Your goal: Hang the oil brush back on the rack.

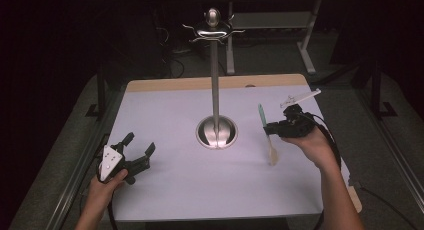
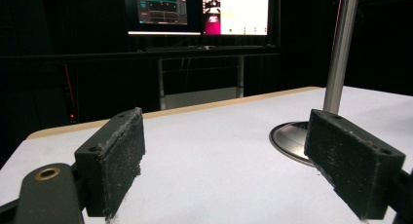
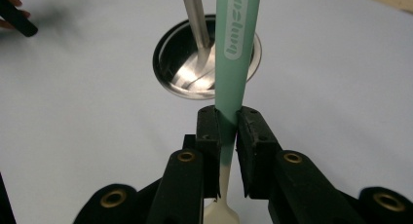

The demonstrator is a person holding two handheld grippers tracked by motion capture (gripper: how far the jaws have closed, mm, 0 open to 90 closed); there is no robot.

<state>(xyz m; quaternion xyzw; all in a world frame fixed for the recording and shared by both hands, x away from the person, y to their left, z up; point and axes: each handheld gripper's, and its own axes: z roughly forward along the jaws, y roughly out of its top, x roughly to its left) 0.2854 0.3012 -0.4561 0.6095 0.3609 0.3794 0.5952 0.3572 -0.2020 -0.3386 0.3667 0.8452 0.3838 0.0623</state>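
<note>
**Mint-handled utensil clamped in the right jaws beside a steel stand**

A polished metal stand rises from the middle of the matte white surface: a round, dished, mirror-bright base, a slim brushed pole, and curled hook arms under a ball finial at the top. The surface has a pale wooden edge along its far side.

The right gripper has its black, block-shaped jaws pressed narrowly onto a utensil with a smooth mint-green handle bearing white lettering. The jaws pinch it where the green gives way to a cream-coloured, translucent lower part, which widens below the jaws. In the high view the utensil stands tilted to the right of the stand's base, green end up and away from the person, pale end down near the surface; whether it touches there I cannot tell.

The left gripper sits low over the near left of the surface, its jaws spread wide and holding nothing; their rubbery faces look scuffed and dusty.
</note>
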